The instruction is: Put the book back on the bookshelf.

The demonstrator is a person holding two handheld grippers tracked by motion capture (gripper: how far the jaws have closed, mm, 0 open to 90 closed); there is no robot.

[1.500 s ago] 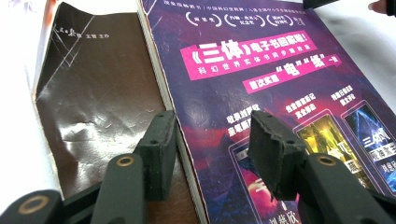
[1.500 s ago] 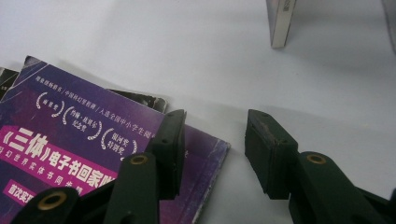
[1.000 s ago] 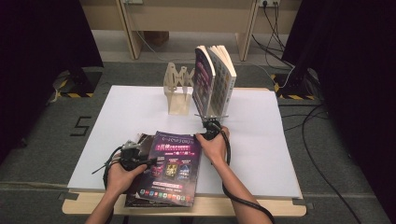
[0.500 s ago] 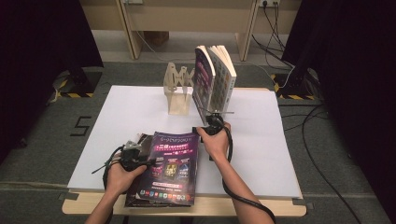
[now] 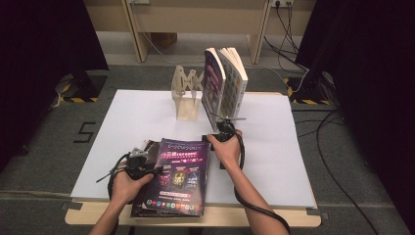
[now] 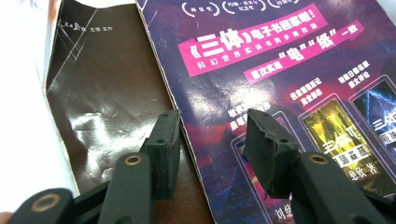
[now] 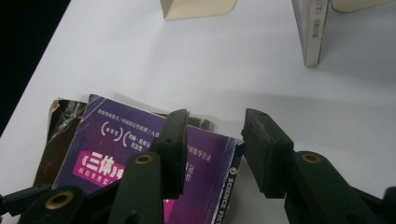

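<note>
Table: white top, bearing everything below.
Standing books: two upright at about 12 o'clock on the table, leaning against a wooden rack just to their left.
Purple book: lies flat at 6 o'clock, near the front edge, on top of a dark cover that sticks out at its 9 o'clock side.
Handling: a paperback, judged light and bendy, its glossy cover likely slippery; best pinched at the spine corner at 1 o'clock, or along the 9 o'clock edge.
Left gripper: jaws parted, empty, hovering over the book's 9 o'clock edge.
Right gripper: jaws parted, empty, poised over the spine corner.
</note>
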